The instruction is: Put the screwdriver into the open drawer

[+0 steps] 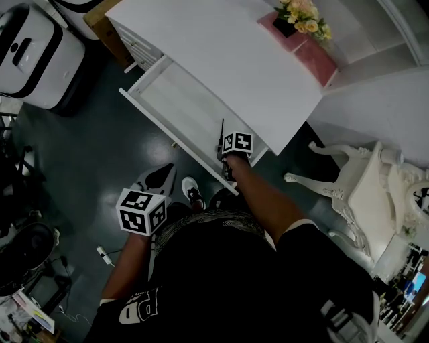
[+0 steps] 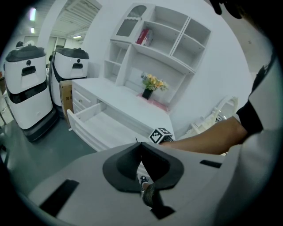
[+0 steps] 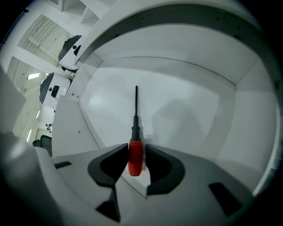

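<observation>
The screwdriver (image 3: pixel 135 156) has a red handle and a thin black shaft, and it points away into the open white drawer (image 3: pixel 177 101). In the head view its shaft (image 1: pixel 221 130) shows above the drawer (image 1: pixel 171 100) near the right end. My right gripper (image 3: pixel 136 152) stands open around the handle, with a thin gap showing at the right pad. That gripper (image 1: pixel 225 153) reaches steeply down over the drawer's front edge. My left gripper (image 1: pixel 161 174) hangs over the dark floor in front of the drawer, its jaws shut and empty. In the left gripper view the tips of that gripper (image 2: pixel 140 145) meet.
The white desk top (image 1: pixel 221 60) carries a flower pot (image 1: pixel 301 17) on a pink mat. An ornate white chair (image 1: pixel 362 194) stands at the right. Two white robots (image 2: pixel 26 84) and a cardboard box (image 2: pixel 65 92) stand at the left. The person's shoe (image 1: pixel 193 193) is below the drawer.
</observation>
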`<state>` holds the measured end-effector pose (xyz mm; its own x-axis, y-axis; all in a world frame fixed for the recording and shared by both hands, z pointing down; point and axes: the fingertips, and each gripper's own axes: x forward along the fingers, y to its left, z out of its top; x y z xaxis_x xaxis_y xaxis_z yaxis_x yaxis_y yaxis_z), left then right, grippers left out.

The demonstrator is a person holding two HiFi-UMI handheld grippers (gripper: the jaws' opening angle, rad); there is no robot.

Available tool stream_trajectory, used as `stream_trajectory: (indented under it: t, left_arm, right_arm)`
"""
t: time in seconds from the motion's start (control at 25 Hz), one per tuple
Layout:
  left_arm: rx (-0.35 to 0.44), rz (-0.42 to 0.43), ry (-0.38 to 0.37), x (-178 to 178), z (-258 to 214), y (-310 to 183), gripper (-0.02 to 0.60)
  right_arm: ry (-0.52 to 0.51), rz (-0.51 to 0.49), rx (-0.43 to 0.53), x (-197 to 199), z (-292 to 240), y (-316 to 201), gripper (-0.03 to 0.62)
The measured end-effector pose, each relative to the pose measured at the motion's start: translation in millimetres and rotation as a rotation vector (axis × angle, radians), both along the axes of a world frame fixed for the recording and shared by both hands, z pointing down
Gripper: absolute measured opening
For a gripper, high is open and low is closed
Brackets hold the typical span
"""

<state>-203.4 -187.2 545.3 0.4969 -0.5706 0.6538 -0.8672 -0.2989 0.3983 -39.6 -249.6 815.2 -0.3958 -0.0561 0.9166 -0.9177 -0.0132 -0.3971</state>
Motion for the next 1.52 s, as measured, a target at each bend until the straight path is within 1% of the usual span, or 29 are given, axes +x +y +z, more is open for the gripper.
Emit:
stream_trajectory:
  t: [0.16,0.4,0.68,0.84,1.0,1.28,1.36,1.52]
  left_arm:
    - [0.01,-0.002,0.002,-3.8,-1.2,2.2,0.015]
    - [0.035,0.002,0.013,-3.7,-7.2,6.0,0.015]
    - [0.069,0.028,0.033,-2.7,-16.0,11.8,0.015]
    - [0.092,0.044,0.041,-1.5,-22.5,13.5,0.015]
    - [0.116,0.068,0.054,2.6,-30.9,16.9,0.015]
    - [0.153,0.137,0.085,19.7,-44.2,20.6,0.015]
    - [0.161,0.165,0.088,27.4,-48.5,21.3,0.015]
    - [0.189,0.217,0.089,41.5,-62.3,24.2,0.015]
  right_arm:
    - [0.002,-0.011,0.012,-3.2,-2.7,-0.7,0.129]
    - [0.021,-0.059,0.052,-3.5,-14.9,1.7,0.13]
    - [0.03,-0.11,0.121,0.2,-43.5,6.9,0.13]
    - [-0.002,-0.109,0.181,0.3,-66.8,10.3,0.129]
    - [-0.076,-0.089,0.276,-6.5,-106.4,16.1,0.129]
    - [-0.216,-0.076,0.487,-15.7,-202.5,38.8,0.124]
    - [-0.23,-0.084,0.557,-12.7,-231.4,45.3,0.102]
    - [-0.262,-0.107,0.731,-11.2,-291.2,55.9,0.029]
